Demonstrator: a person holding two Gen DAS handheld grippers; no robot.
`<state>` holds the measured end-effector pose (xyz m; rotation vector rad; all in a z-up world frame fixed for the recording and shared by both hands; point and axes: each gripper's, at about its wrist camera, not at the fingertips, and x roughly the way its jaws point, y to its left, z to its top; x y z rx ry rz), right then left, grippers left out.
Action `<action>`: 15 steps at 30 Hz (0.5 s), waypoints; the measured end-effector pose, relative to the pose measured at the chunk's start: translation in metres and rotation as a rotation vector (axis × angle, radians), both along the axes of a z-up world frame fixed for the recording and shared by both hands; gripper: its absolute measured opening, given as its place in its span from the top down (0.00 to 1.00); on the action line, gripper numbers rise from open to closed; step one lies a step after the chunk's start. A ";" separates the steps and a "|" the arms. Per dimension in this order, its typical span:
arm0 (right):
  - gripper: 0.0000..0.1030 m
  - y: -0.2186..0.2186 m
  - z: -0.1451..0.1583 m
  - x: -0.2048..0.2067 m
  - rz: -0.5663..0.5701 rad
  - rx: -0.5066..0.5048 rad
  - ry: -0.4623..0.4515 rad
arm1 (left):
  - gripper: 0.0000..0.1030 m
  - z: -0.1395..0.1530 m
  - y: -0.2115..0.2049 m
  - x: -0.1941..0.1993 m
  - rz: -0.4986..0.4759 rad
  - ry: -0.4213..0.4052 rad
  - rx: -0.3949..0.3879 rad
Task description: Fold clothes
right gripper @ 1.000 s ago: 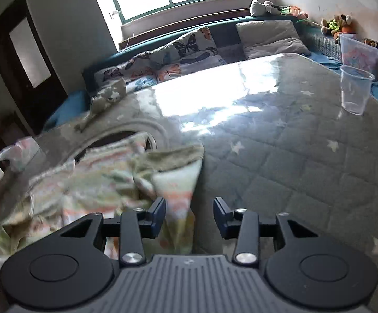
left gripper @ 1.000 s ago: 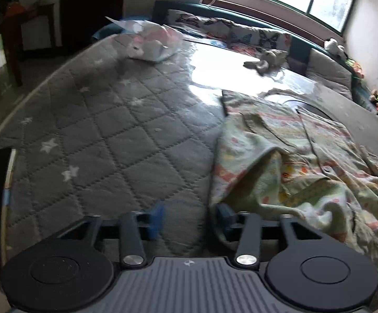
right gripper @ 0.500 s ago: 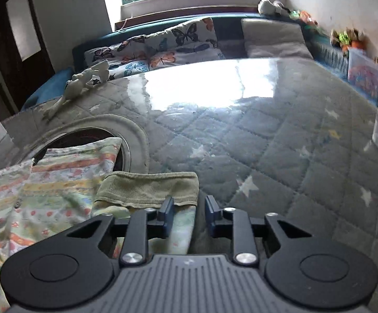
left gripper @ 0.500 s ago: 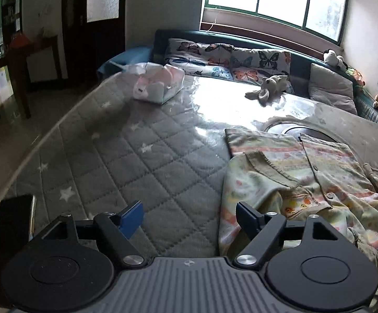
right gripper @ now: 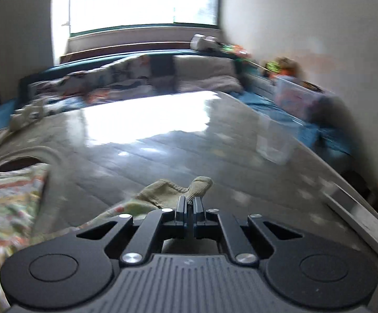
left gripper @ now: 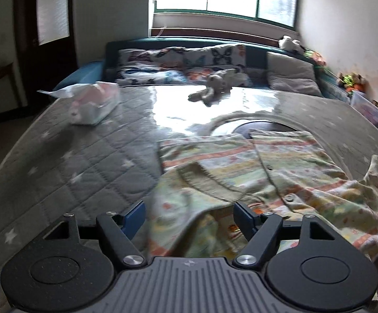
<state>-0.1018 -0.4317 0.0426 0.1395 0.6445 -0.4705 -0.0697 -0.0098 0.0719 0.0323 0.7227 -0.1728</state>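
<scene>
Clenched on the garment's cuff [right gripper: 198, 186], the right gripper [right gripper: 189, 206] should pull flat; the left gripper [left gripper: 189, 217] (closing, nothing pinched) should take the garment [left gripper: 267, 172] beside its collar.

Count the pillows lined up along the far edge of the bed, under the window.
3. Two butterfly-print pillows lie side by side at the left and middle of the headboard; one plain grey pillow sits to their right. More may be hidden behind the stuffed toy.
</scene>
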 end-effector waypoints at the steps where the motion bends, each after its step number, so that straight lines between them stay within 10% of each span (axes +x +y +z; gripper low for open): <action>1: 0.96 -0.006 -0.004 -0.009 -0.028 0.011 0.018 | 0.28 -0.001 -0.001 0.001 -0.003 0.003 0.002; 8: 0.91 -0.019 -0.022 -0.042 -0.138 -0.023 0.097 | 0.30 -0.009 -0.001 0.004 -0.012 0.027 0.010; 15: 0.73 -0.001 -0.015 -0.014 0.034 0.016 0.041 | 0.35 -0.010 -0.012 0.000 -0.045 0.019 0.009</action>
